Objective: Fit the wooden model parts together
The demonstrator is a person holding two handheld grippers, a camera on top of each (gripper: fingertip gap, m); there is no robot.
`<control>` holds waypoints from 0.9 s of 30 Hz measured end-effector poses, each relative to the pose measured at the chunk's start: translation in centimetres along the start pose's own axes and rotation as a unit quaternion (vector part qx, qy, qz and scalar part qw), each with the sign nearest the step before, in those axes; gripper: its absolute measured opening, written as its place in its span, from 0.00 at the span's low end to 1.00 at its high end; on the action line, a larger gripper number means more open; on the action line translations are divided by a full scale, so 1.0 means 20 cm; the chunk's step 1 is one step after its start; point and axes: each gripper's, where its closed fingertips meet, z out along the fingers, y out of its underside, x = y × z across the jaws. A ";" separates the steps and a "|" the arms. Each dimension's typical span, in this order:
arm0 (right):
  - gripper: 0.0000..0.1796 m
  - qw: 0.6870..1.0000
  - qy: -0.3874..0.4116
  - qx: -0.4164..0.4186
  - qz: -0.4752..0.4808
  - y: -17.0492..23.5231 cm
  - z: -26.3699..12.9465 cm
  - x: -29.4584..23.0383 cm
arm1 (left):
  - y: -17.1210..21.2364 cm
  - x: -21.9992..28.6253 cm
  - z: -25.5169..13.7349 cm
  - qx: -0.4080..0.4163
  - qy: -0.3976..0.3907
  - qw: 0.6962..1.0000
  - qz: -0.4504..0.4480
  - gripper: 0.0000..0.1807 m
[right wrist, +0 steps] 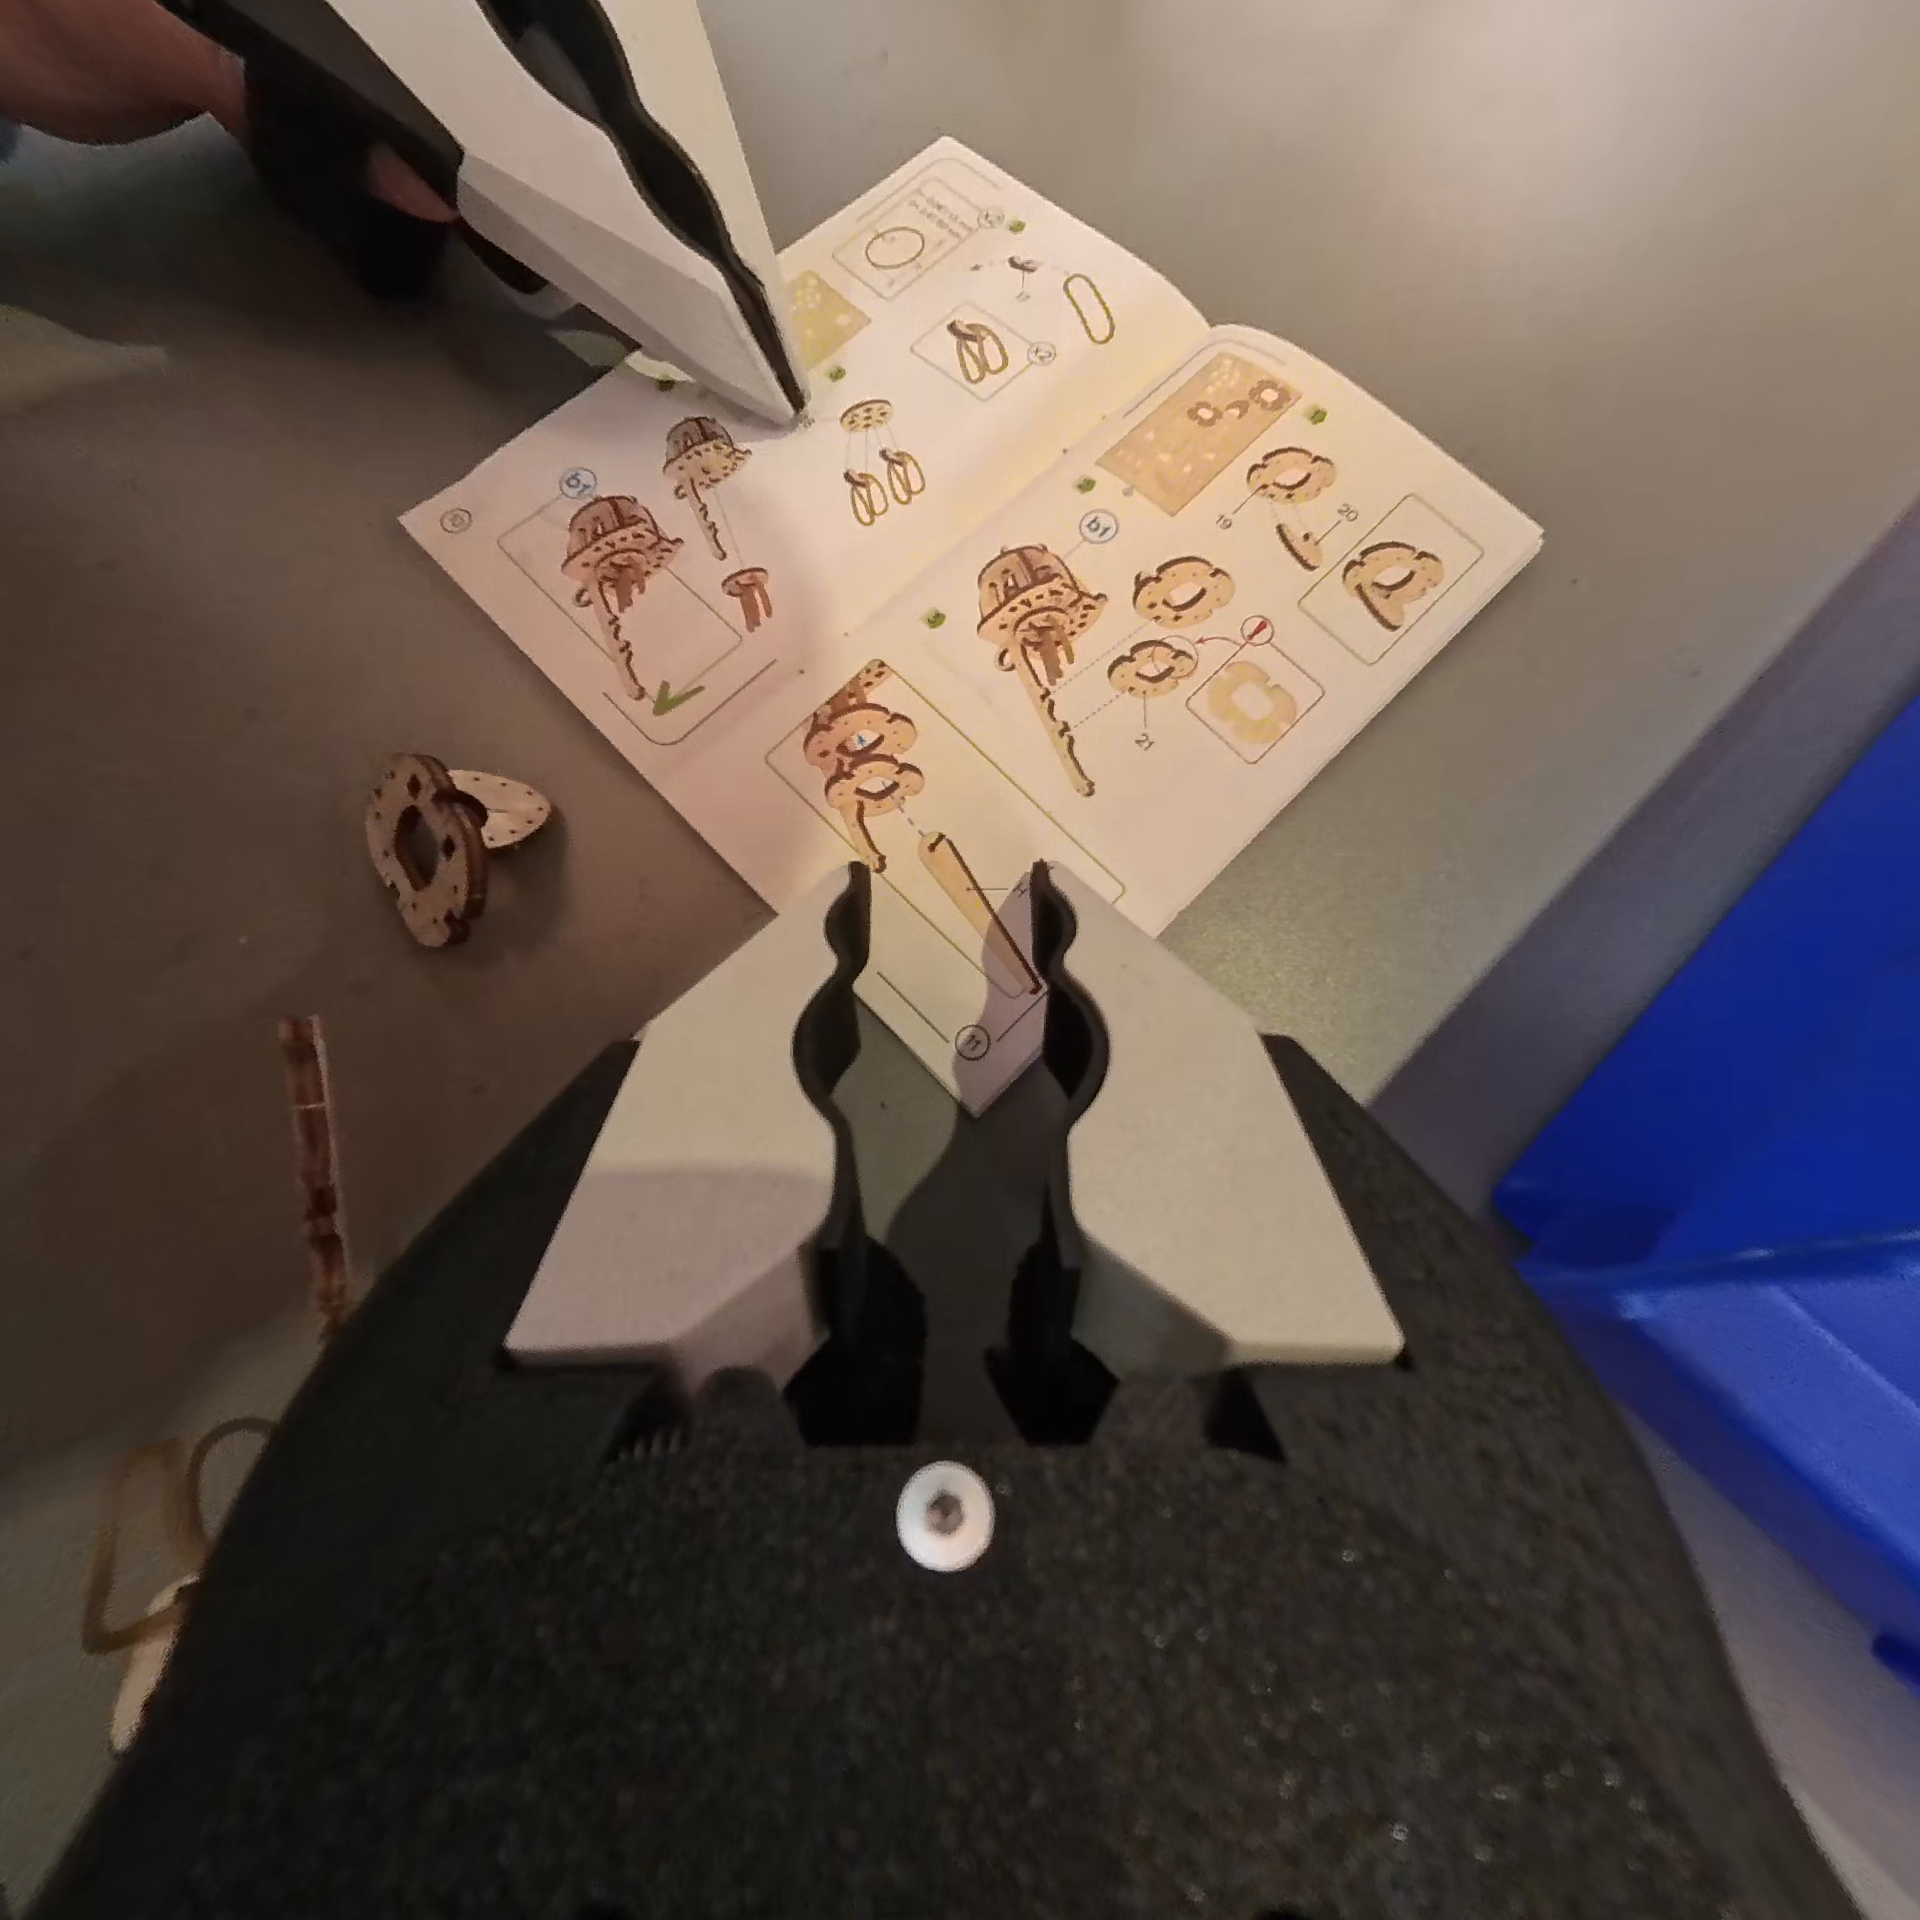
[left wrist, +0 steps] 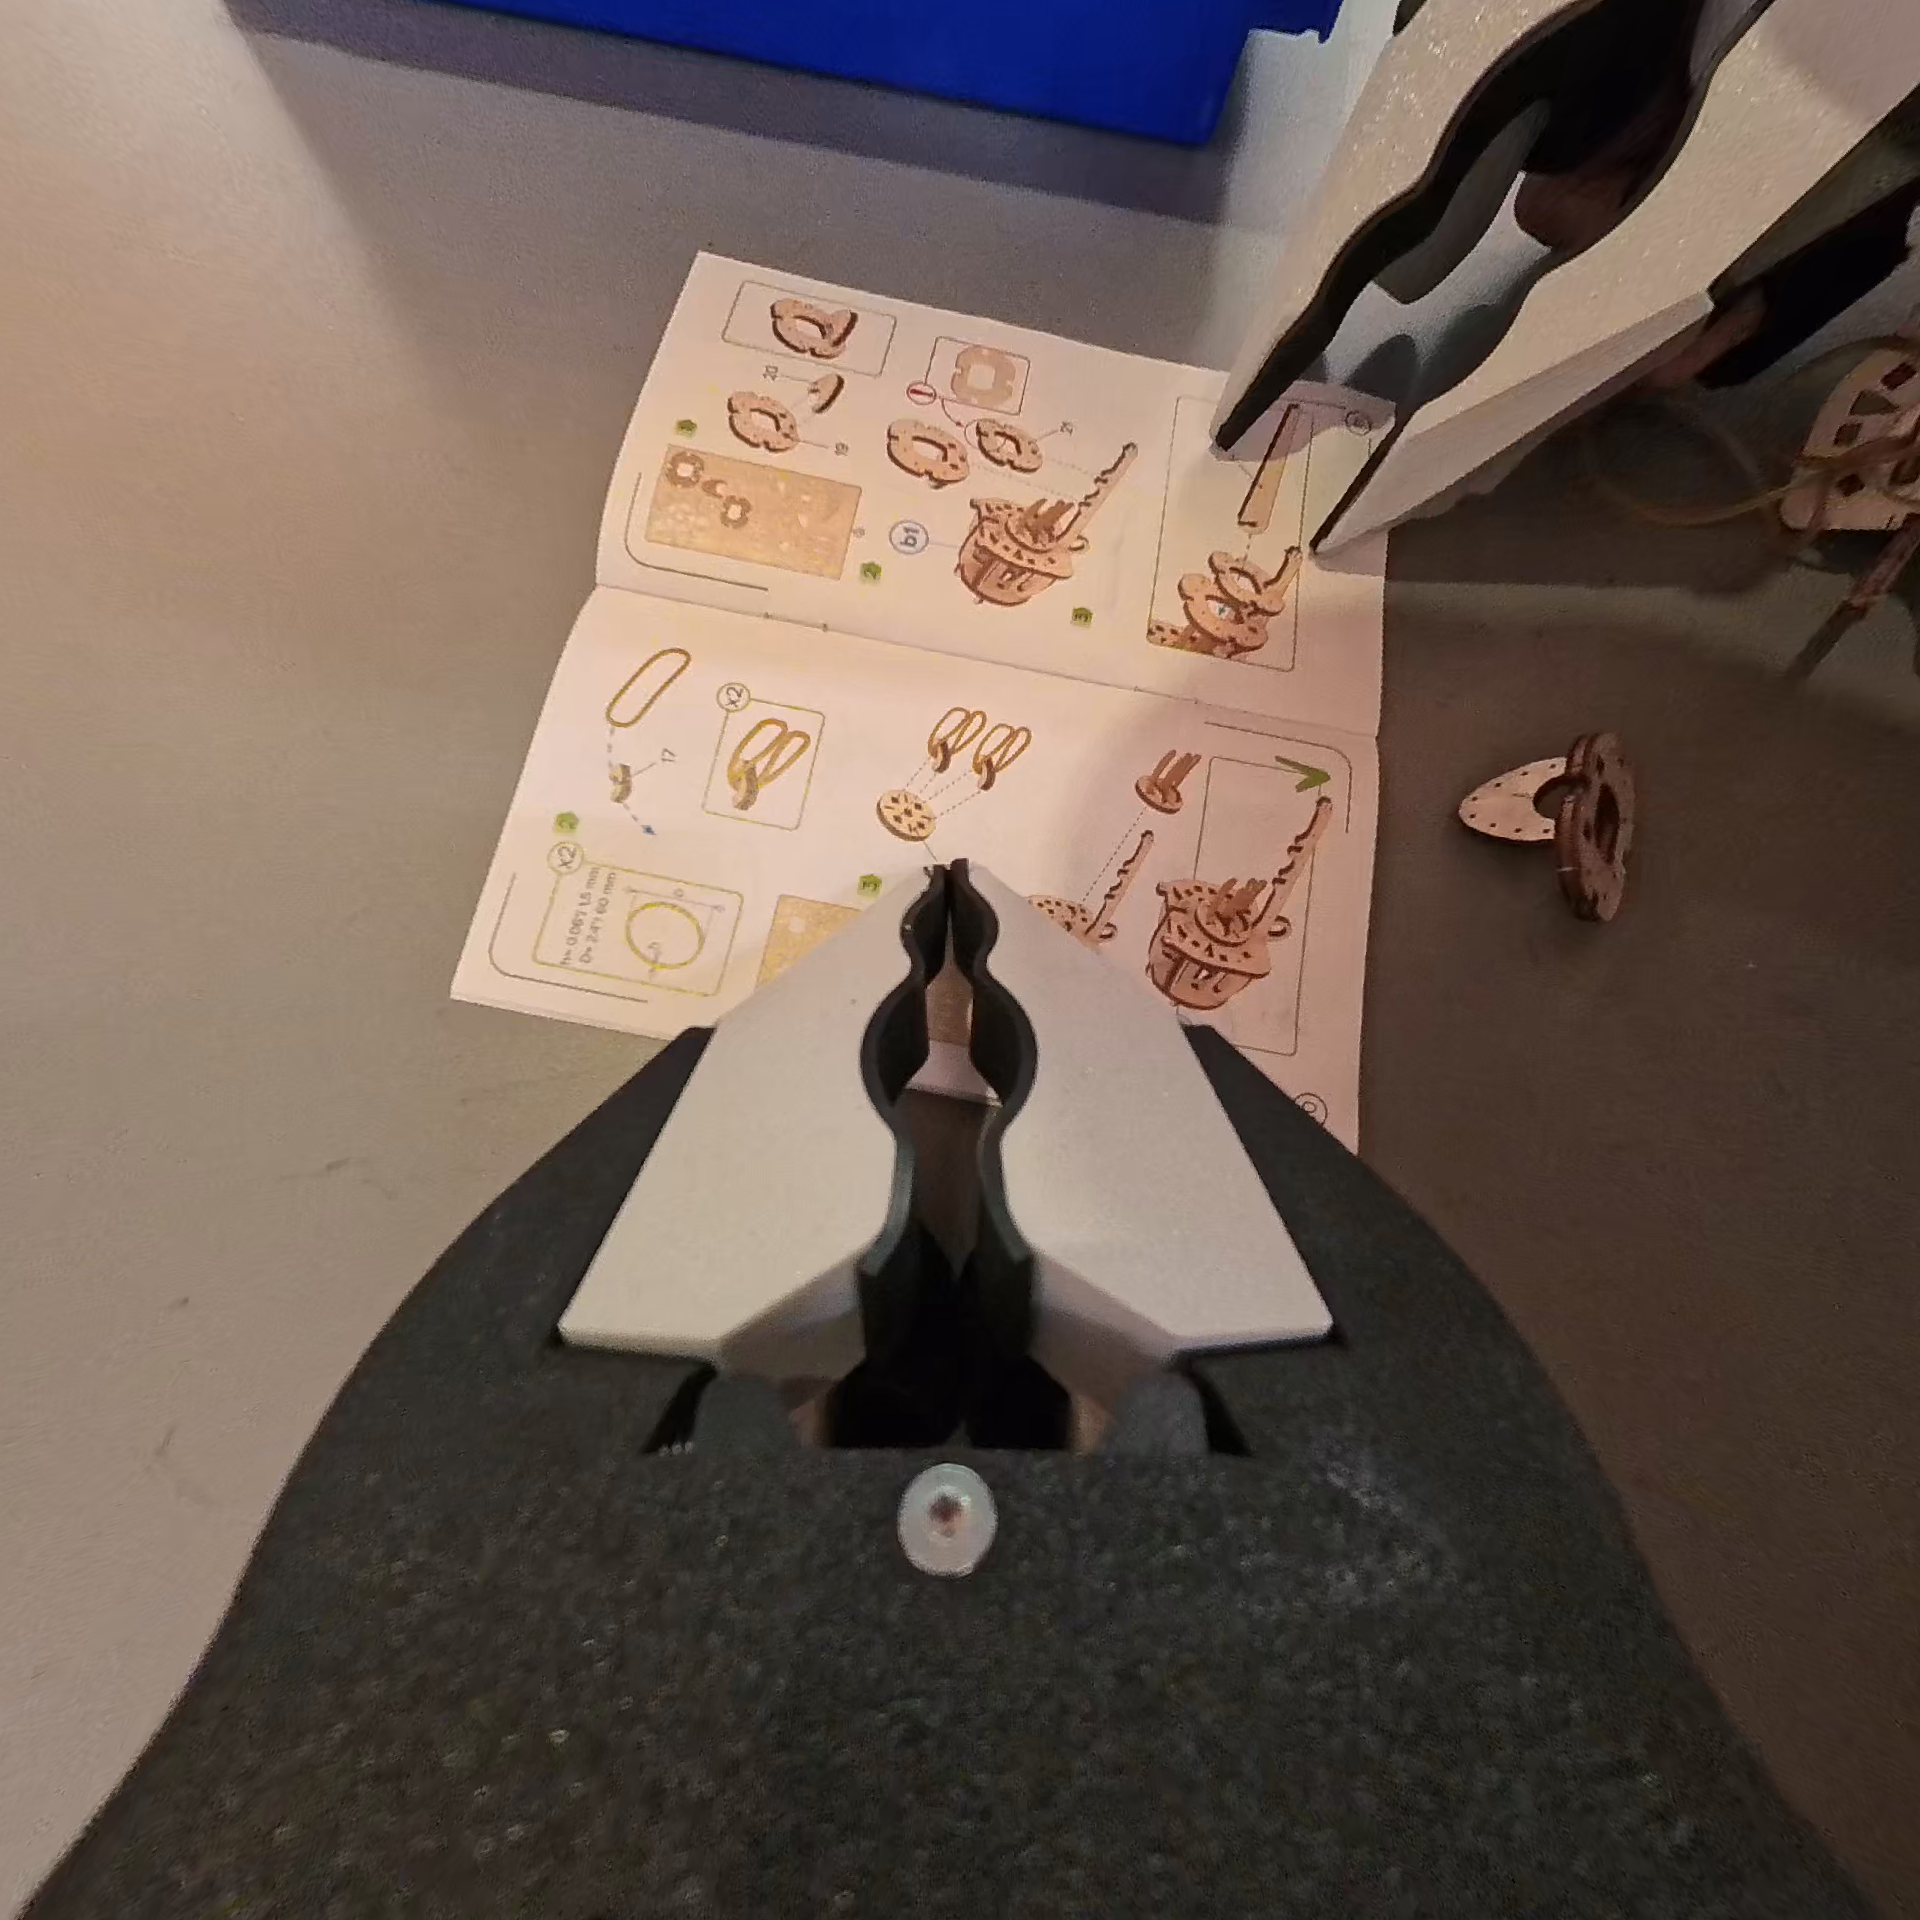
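Watching from the side: the little wooden piece (right wrist: 449, 844), a scalloped ring with a dotted oval tab slotted through it, sits on the grey table (right wrist: 187, 644) just beside the open instruction booklet (right wrist: 935, 582). Left gripper (left wrist: 948, 871) is pinched closed with nothing in it, tip down on the booklet; right gripper (right wrist: 948, 883) hangs partly open, empty. That thin laser-cut ply looks featherlight but snappable, so I'd pinch the ring's flat faces, not the tab.
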 end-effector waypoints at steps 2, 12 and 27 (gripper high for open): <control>0.17 1.000 0.000 0.000 -0.001 0.00 0.00 0.00 | 0.00 0.00 0.00 0.000 -0.002 1.000 0.002 0.00; 0.17 1.000 0.000 0.001 0.001 0.00 0.00 0.00 | 0.00 0.00 0.00 0.000 -0.004 1.000 0.004 0.00; 0.16 1.000 0.013 0.002 0.005 0.00 0.00 0.00 | -0.01 -0.01 0.01 0.001 -0.032 0.999 -0.015 0.00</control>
